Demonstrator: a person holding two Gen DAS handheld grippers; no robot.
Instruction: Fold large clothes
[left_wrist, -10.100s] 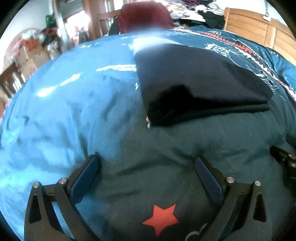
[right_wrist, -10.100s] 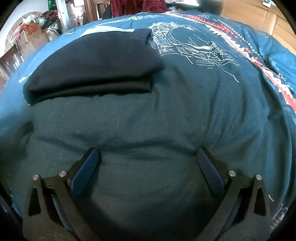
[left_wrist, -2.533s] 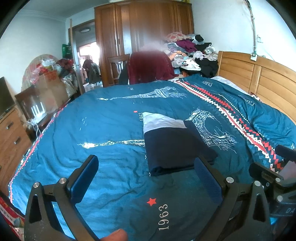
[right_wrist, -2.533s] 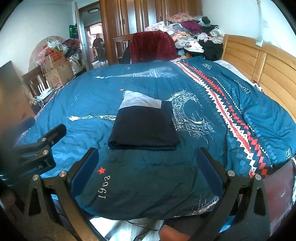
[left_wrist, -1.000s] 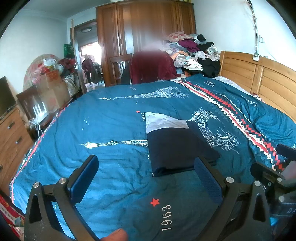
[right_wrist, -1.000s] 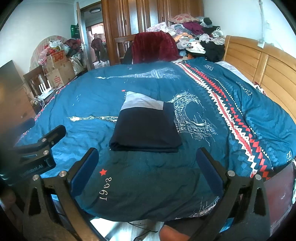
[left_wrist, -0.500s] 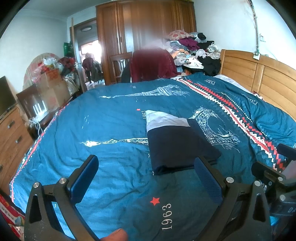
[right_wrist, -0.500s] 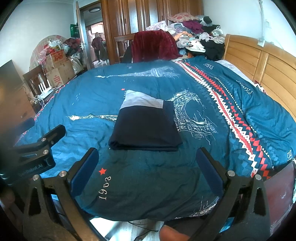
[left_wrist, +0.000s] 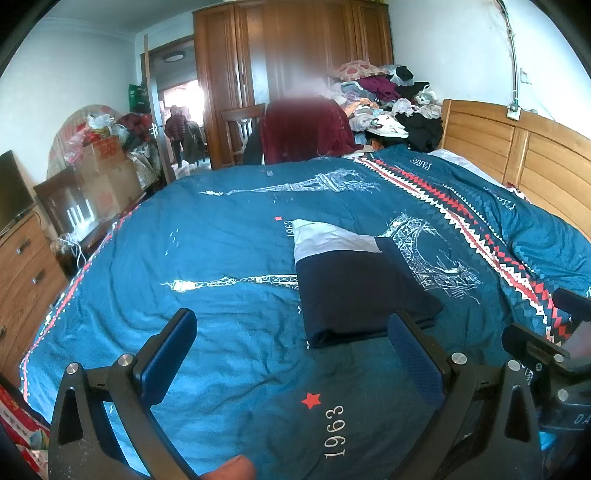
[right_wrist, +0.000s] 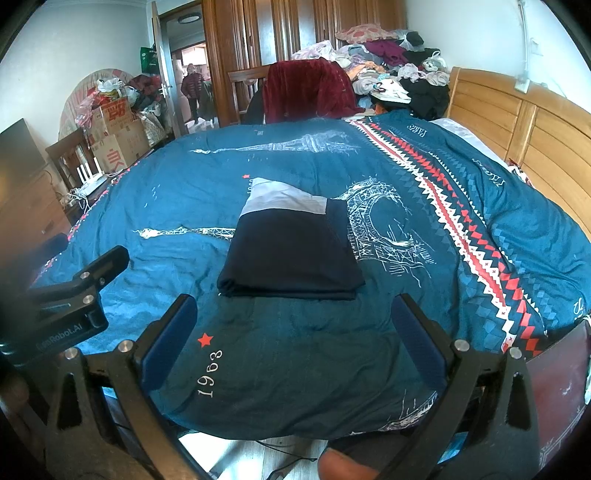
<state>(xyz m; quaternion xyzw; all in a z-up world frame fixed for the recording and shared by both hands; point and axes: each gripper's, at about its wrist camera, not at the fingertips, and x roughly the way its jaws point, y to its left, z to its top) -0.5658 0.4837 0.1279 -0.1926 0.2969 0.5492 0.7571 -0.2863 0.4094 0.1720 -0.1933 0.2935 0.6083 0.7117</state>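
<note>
Hovering closest to the camera, the left tool has its blue-padded fingers spread wide with nothing between them, hanging over the near edge of the bed. Same deal for the right tool: jaws wide apart, empty, held just off the foot of the bed, with a bit of floor showing below it. Each one pokes into the other's view at the side, so they sit side by side, near each other but not touching.

Right under them is the blue duvet, pretty wrinkled near the edge, with a red star and "1963" printed on it. A little further in, the folded garment lies flat on the duvet, roughly mid-bed, well clear of both tools. It's a dark navy rectangle, and at its far end a pale grey-white panel shows. Just beside it on the right is a white bridge print, then a red-and-white zigzag stripe running up the bed.

Past that, the wooden headboard runs along the right side. At the far end there's a chair with dark red fabric draped over it, a big clothes pile, a wooden wardrobe, cardboard boxes on the left, and a person standing in the open doorway.
</note>
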